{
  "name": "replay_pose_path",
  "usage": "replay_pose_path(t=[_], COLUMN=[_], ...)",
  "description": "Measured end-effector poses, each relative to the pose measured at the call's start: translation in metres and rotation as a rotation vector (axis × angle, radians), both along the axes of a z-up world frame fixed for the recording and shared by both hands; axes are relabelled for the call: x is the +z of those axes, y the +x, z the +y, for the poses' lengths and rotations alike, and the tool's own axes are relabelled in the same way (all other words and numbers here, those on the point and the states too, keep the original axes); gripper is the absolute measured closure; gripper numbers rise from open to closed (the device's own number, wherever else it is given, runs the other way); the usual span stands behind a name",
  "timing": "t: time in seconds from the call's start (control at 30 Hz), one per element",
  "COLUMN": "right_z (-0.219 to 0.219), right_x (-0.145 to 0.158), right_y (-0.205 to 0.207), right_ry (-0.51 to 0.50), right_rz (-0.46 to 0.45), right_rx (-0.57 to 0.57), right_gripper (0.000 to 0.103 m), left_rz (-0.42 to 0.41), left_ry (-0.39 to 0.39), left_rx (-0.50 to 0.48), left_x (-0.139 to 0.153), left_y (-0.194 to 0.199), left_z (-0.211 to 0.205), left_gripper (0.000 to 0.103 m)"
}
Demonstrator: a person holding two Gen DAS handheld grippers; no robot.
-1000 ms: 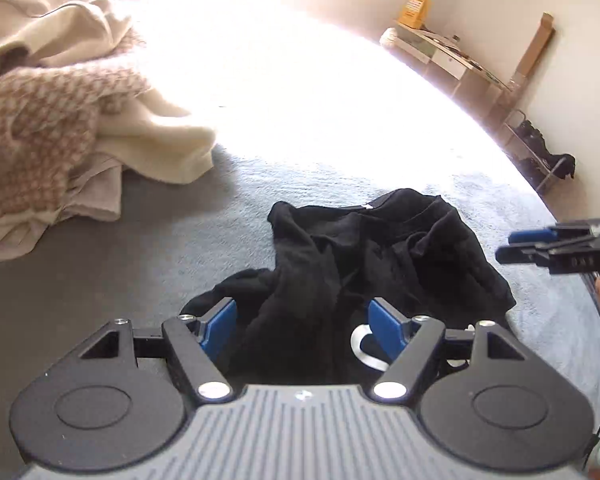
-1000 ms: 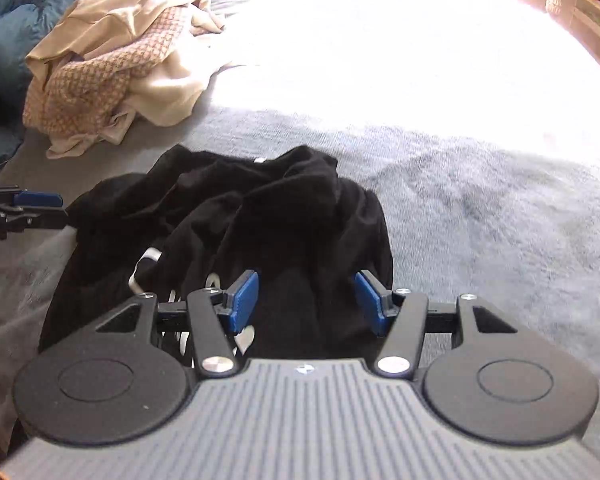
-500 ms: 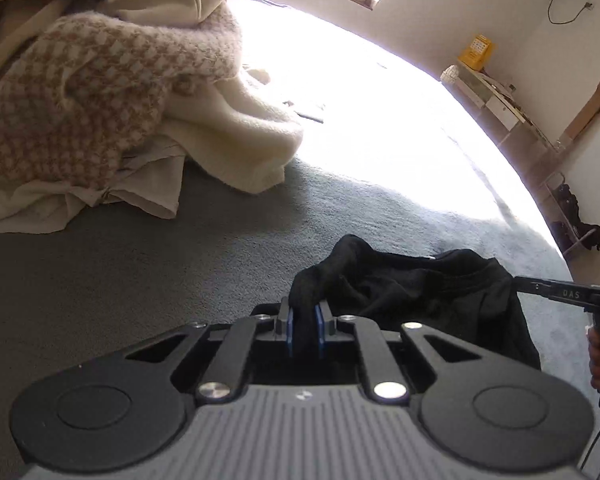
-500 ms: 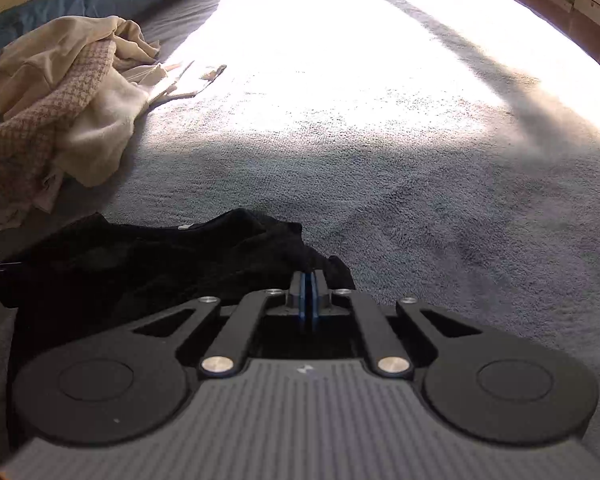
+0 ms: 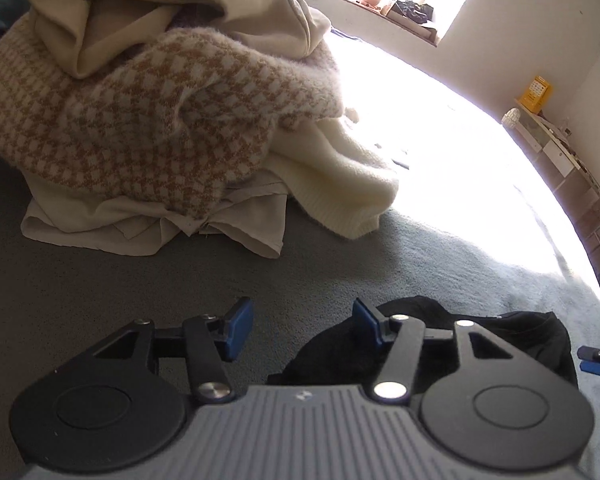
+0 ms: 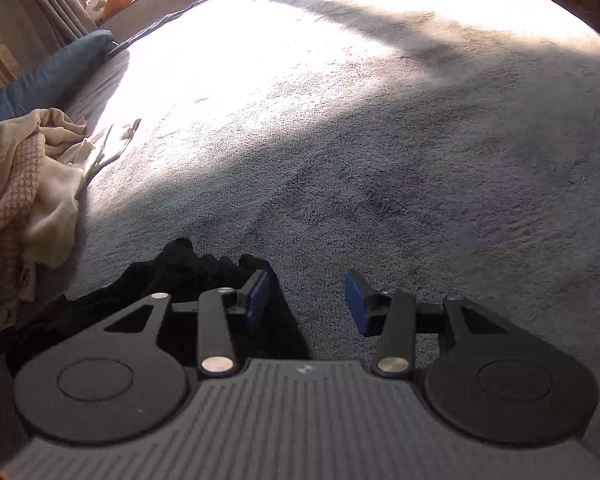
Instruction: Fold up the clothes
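**Operator:** Report the state of both jaw sets.

**Technician:** Your left gripper [image 5: 302, 330] has its jaws opening, about half spread. Only grey carpet shows between the blue pads [image 5: 238, 328]; nothing is gripped. Your right gripper [image 6: 306, 300] is likewise opening, jaws parted over bare carpet, nothing held.

**Operator:** Locate the garment.

**Technician:** The crumpled black fabric garment [image 5: 520, 336] lies on the grey short-pile carpet [image 5: 100, 280] between your two grippers. In the left wrist view it sits at the near right, partly behind the right finger linkage. In the right wrist view the same garment [image 6: 196, 268] sits at the near left, its edge just beside the left blue pad; whether it touches cannot be determined.

**Operator:** Other items?

**Technician:** A heap of beige, cream and tan-checked knit clothes [image 5: 160, 120] lies far left, well apart from the garment. The tips of your right gripper appear at the right edge of the left wrist view.
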State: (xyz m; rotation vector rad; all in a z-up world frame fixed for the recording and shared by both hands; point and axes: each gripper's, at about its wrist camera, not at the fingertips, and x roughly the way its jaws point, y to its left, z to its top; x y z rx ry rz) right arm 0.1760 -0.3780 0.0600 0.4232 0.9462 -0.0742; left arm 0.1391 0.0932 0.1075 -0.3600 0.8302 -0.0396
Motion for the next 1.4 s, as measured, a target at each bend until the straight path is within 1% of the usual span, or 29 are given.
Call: replay_pose_path(t=[0.07, 0.1, 0.17, 0.23, 0.3, 0.4, 0.47, 0.5, 0.6, 0.63, 0.7, 0.73, 0.77, 0.8, 0.83, 0.87, 0.9, 0.97, 1.07, 1.17, 1.3, 1.4], right_z=[-0.013, -0.017, -0.017, -0.012, -0.001, 0.018, 0.027, 0.029, 0.029, 0.028, 0.031, 0.035, 0.042, 0.047, 0.048, 0.046, 0.043, 0.032, 0.006, -0.012, -0.026, -0.042], right_x=[-0.008, -0.013, -0.024, -0.033, -0.041, -0.041, -0.035, -0.031, -0.023, -0.024, -0.032, -0.036, -0.039, -0.040, -0.039, -0.036, -0.031, -0.016, 0.008, 0.022, 0.022, 0.020], right_y=[-0.002, 0.000, 0.010, 0.022, 0.034, 0.043, 0.046, 0.046, 0.047, 0.049, 0.054, 0.055, 0.054, 0.052, 0.051, 0.050, 0.048, 0.043, 0.038, 0.037, 0.043, 0.045], right_ry=[0.071, 0.102, 0.146, 0.169, 0.141, 0.048, 0.000, -0.007, -0.012, 0.004, 0.029, 0.017, -0.027, -0.063, -0.075, -0.068, -0.075, -0.126, -0.186, -0.274, -0.359, -0.397], right_rz=[0.026, 0.039, 0.062, 0.082, 0.092, 0.084, 0.066, 0.050, 0.011, 0.011, 0.039, 0.047, 0.047, 0.042, 0.027, 0.010, -0.014, -0.081, -0.178, -0.262, -0.320, -0.317], right_rx=[-0.044, -0.052, -0.043, -0.003, 0.063, 0.167, 0.256, 0.288, 0.320, 0.337, 0.394, 0.426, 0.461, 0.491, 0.503, 0.502, 0.491, 0.439, 0.330, 0.263, 0.209, 0.135], right_gripper=[0.057, 0.056, 0.055, 0.055, 0.054, 0.054, 0.059, 0.063, 0.064, 0.064, 0.064, 0.066, 0.072, 0.084, 0.089, 0.100, 0.100, 0.100, 0.100, 0.100, 0.101, 0.101], left_rz=[-0.040, -0.059, -0.081, -0.082, -0.071, -0.062, -0.044, -0.039, -0.033, -0.034, -0.030, -0.027, -0.024, -0.021, -0.019, -0.016, -0.014, -0.007, 0.006, 0.009, 0.016, 0.022], left_ry=[-0.004, -0.010, -0.030, -0.064, -0.085, -0.092, -0.094, -0.090, -0.067, -0.053, -0.032, -0.022, -0.016, -0.012, -0.008, -0.003, 0.002, 0.015, 0.049, 0.084, 0.116, 0.136], left_rx=[-0.001, -0.016, -0.068, -0.141, -0.212, -0.314, -0.372, -0.394, -0.456, -0.474, -0.486, -0.490, -0.490, -0.489, -0.489, -0.488, -0.488, -0.487, -0.487, -0.483, -0.472, -0.464], left_x=[0.012, 0.019, 0.027, 0.031, 0.030, 0.025, 0.019, 0.016, 0.006, 0.003, -0.003, -0.005, -0.007, -0.008, -0.010, -0.011, -0.012, -0.014, -0.020, -0.025, -0.029, -0.033], left_y=[-0.003, -0.004, -0.005, -0.003, -0.002, 0.002, 0.010, 0.014, 0.024, 0.028, 0.033, 0.036, 0.037, 0.039, 0.040, 0.041, 0.042, 0.044, 0.049, 0.053, 0.057, 0.060], left_z=[-0.005, -0.011, -0.027, -0.050, -0.078, -0.122, -0.152, -0.165, -0.202, -0.213, -0.226, -0.232, -0.235, -0.238, -0.240, -0.242, -0.244, -0.247, -0.251, -0.255, -0.258, -0.260], left_gripper=[0.045, 0.043, 0.042, 0.042, 0.042, 0.042, 0.042, 0.042, 0.042, 0.042, 0.042, 0.042, 0.042, 0.042, 0.042, 0.042, 0.042, 0.042, 0.042, 0.042, 0.042, 0.042])
